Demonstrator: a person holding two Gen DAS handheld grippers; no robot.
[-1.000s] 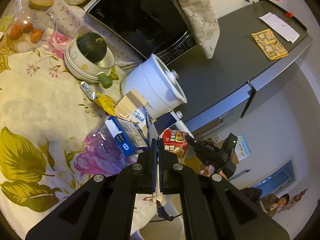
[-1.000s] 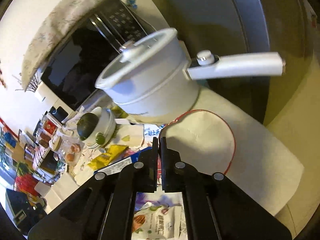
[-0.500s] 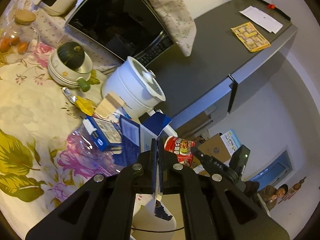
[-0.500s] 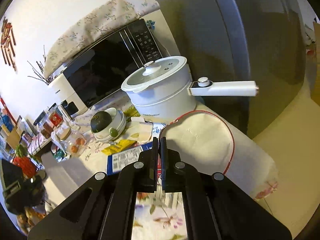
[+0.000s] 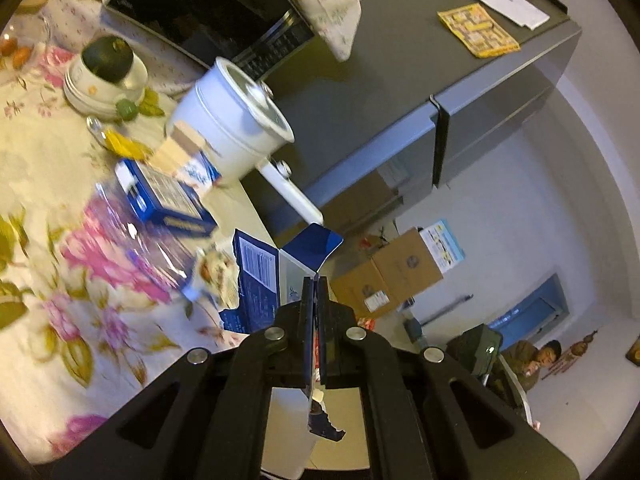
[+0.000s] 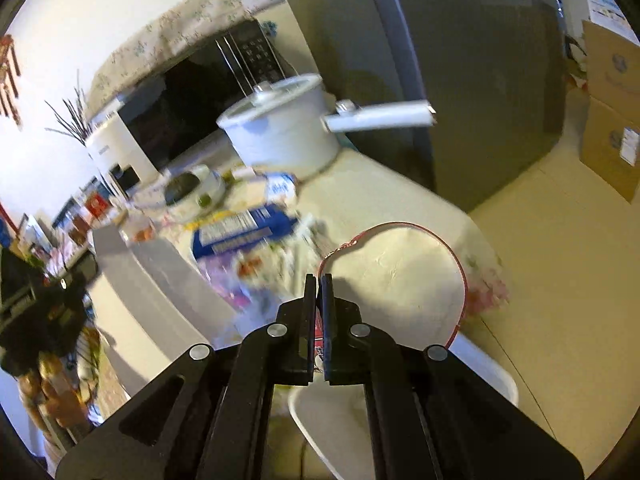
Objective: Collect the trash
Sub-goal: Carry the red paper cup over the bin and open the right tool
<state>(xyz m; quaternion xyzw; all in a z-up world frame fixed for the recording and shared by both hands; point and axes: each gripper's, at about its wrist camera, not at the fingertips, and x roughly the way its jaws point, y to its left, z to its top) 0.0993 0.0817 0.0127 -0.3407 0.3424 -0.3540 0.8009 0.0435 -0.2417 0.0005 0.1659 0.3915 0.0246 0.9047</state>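
Two black grippers are in view. The left gripper (image 5: 316, 280) is clenched on a torn blue cardboard package (image 5: 264, 280) – it hangs beyond the edge of the floral-cloth worktop (image 5: 60, 200). The right gripper (image 6: 318, 278) is pressed together on a thin red-printed wrapper (image 6: 319, 346) – above a white bin (image 6: 340, 420).
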